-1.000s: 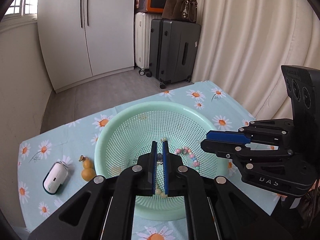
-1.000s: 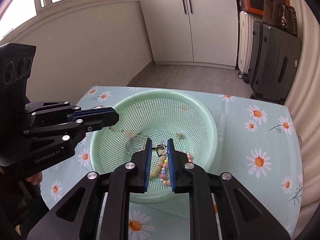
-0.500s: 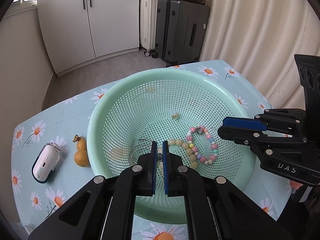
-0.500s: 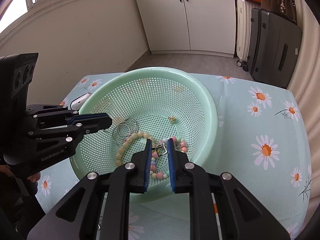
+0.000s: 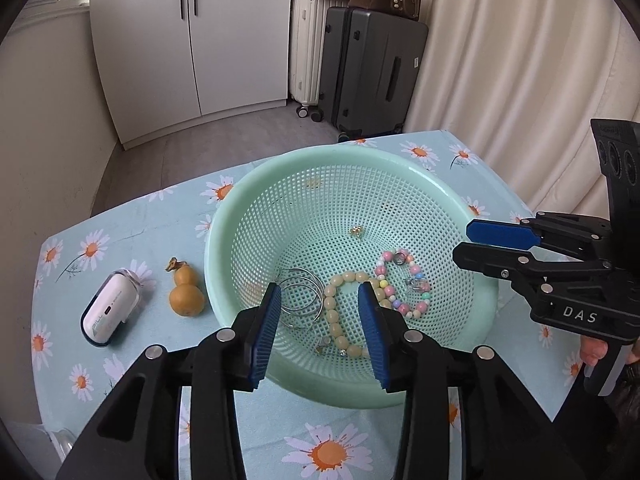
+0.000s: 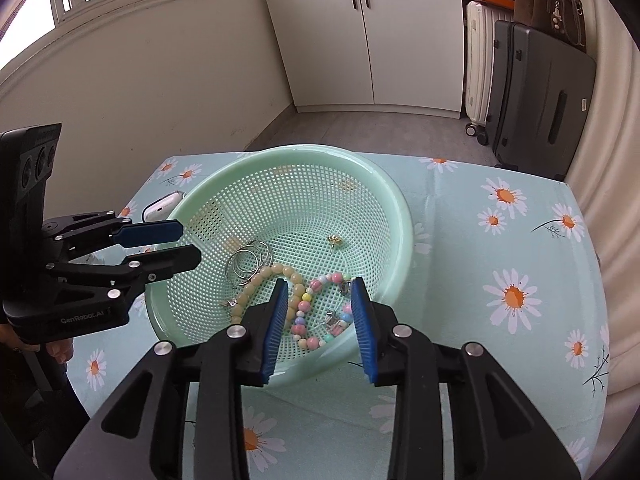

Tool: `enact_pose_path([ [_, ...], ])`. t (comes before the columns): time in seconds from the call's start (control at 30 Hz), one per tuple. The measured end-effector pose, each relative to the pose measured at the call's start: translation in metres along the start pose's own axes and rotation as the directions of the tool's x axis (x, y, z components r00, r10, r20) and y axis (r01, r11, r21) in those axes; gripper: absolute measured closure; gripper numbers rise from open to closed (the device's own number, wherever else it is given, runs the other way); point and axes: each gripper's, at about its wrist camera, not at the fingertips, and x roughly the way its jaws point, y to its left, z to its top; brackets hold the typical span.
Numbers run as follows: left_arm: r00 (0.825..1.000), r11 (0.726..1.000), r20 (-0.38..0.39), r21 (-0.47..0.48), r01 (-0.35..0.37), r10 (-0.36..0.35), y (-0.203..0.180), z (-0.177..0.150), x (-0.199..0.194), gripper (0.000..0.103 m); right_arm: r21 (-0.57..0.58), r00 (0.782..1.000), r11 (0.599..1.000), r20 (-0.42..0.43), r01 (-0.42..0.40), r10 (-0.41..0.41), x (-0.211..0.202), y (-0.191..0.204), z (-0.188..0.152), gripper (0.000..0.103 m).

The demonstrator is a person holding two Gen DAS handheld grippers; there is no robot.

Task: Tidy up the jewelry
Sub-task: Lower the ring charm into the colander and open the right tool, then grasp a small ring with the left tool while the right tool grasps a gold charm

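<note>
- Daisy-print tabletop (image 5: pixel 132 216) filling the lower half of both wrist views, white wardrobe (image 5: pixel 192 40) and grey suitcase (image 5: pixel 376 72) behind it at the top of the frame.
- Mint-green mesh basket (image 5: pixel 440 192) at centre frame on the tabletop, holding all the jewelry.
- Left gripper (image 5: pixel 320 312) at the bottom centre of the left wrist view, poised over the near rim of the basket; jaws opening, blue pads apart, nothing pressed between them, cream bracelet seen through the gap.
- Right gripper (image 6: pixel 320 304) at the bottom centre of the right wrist view, likewise over the basket; jaws opening, gripping nothing, pastel bracelet seen through the gap.
- White case (image 5: pixel 110 312) and small orange gourd (image 5: pixel 185 294) at left of the left wrist view, on the tabletop just outside the basket.
- Cream bead bracelet (image 5: pixel 334 308) lying low on the basket floor, touching the pastel bead bracelet (image 5: pixel 400 280) to its right.
- Thin silver hoops (image 5: pixel 302 298) stacked left of the cream beads.
- Tiny gold piece (image 5: pixel 356 231) alone, higher on the basket floor, apart from the rest.
- Small silver charm (image 5: pixel 324 345) beside the cream beads, near the bottom rim; kind too small to tell.
</note>
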Motion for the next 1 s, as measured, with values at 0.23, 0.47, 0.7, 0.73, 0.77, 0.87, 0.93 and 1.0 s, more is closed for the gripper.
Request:
enact_pose_path([
  [0.23,1.0,1.0,0.023,0.03,0.005,-0.005,-0.009,-0.02,-0.026,0.054,-0.007,1.0,1.0,0.015,0.002,-0.002,-0.023,0.0,-0.014,0.069],
  [0.47,0.998,0.996,-0.007,0.064,0.06,-0.06,-0.034,-0.068,-0.03,0.053,-0.055,0.999,0.998,0.008,-0.041,0.041,-0.039,0.016,-0.044,0.069],
  [0.7,0.994,0.984,-0.056,0.142,0.103,-0.096,-0.065,-0.12,-0.024,0.053,-0.121,0.994,0.987,-0.049,-0.108,0.103,-0.03,0.038,-0.07,0.069],
  [0.73,0.993,0.982,-0.063,0.156,0.108,-0.099,-0.069,-0.126,-0.023,0.053,-0.129,0.992,0.984,-0.064,-0.121,0.113,-0.026,0.041,-0.072,0.069],
  [0.77,0.992,0.979,-0.071,0.169,0.116,-0.105,-0.072,-0.132,-0.021,0.053,-0.136,0.989,0.982,-0.077,-0.133,0.124,-0.023,0.044,-0.075,0.069],
  [0.87,0.987,0.974,-0.091,0.174,0.148,-0.134,-0.079,-0.142,-0.017,0.053,-0.154,0.984,0.976,-0.107,-0.155,0.139,-0.015,0.055,-0.082,0.069],
  [0.93,0.985,0.974,-0.095,0.162,0.157,-0.143,-0.081,-0.145,-0.013,0.053,-0.164,0.981,0.972,-0.127,-0.168,0.148,-0.01,0.061,-0.087,0.069],
  [1.0,0.984,0.976,-0.1,0.146,0.162,-0.148,-0.081,-0.147,-0.01,0.053,-0.182,0.978,0.968,-0.149,-0.171,0.145,-0.004,0.067,-0.091,0.069],
])
